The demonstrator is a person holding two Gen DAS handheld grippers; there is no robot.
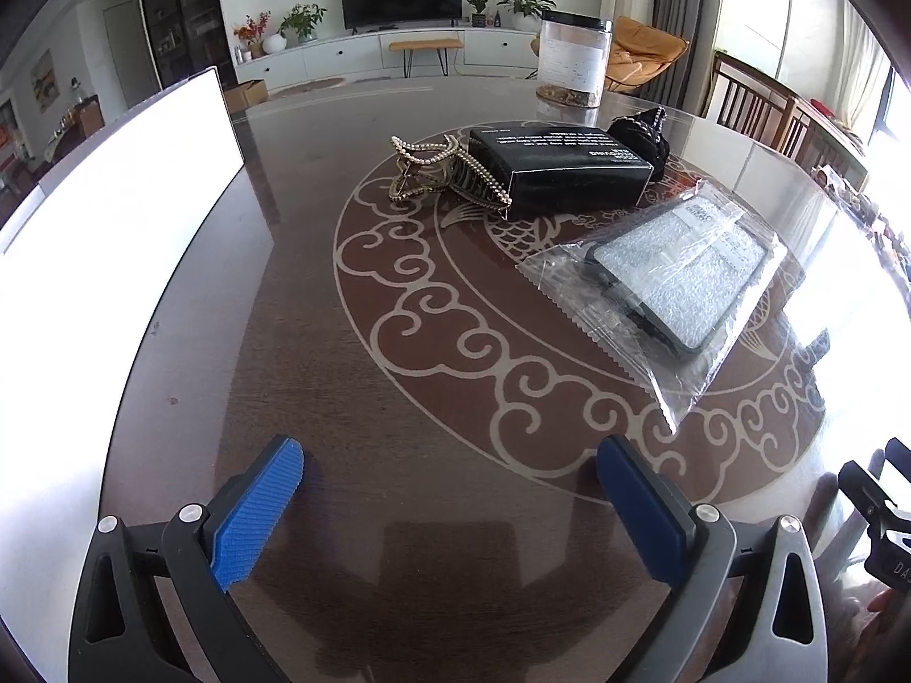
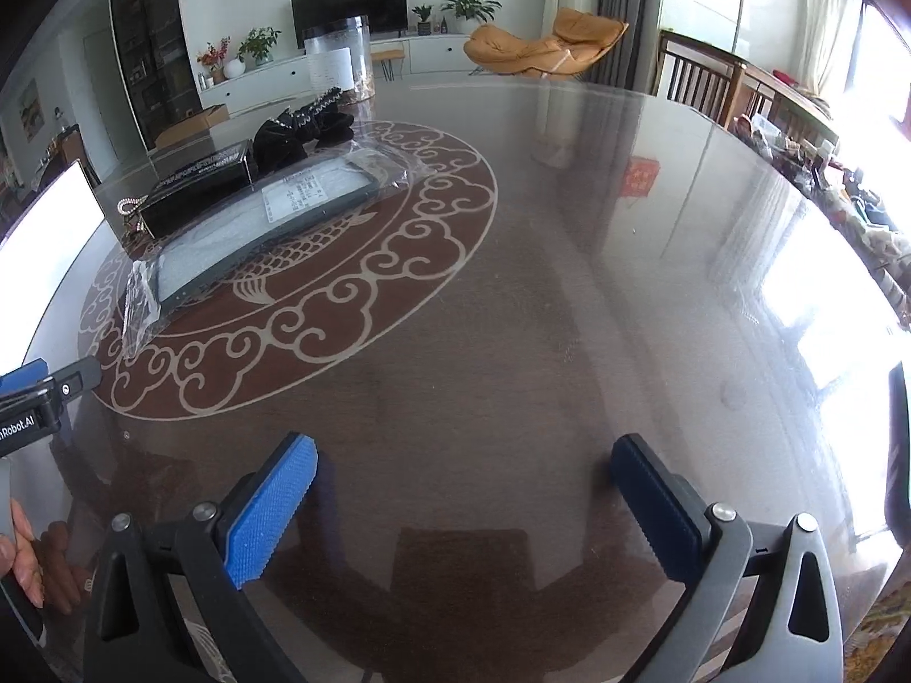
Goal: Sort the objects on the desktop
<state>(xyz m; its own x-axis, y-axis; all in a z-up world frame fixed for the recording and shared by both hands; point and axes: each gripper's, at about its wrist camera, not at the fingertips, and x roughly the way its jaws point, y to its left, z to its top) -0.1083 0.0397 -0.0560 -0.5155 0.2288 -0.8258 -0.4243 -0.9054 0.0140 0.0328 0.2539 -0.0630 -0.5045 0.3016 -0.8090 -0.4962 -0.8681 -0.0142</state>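
Note:
A gold pearl hair claw (image 1: 441, 171), a black box (image 1: 563, 168), a black scrunchie (image 1: 646, 134) and a dark phone case in a clear plastic bag (image 1: 677, 279) lie on the glass-topped table. My left gripper (image 1: 450, 467) is open and empty, low over the table, well short of them. In the right wrist view the bagged case (image 2: 267, 227), box (image 2: 199, 182) and scrunchie (image 2: 302, 128) lie far left. My right gripper (image 2: 464, 467) is open and empty over bare glass. The left gripper (image 2: 34, 393) shows at that view's left edge.
A bright white panel (image 1: 114, 216) stands at the left of the table. A clear cylindrical jar (image 1: 572, 57) stands at the far edge behind the objects. Wooden chairs (image 1: 757, 99) are at the right. The table surface (image 2: 598, 284) carries a round cloud-and-fish pattern.

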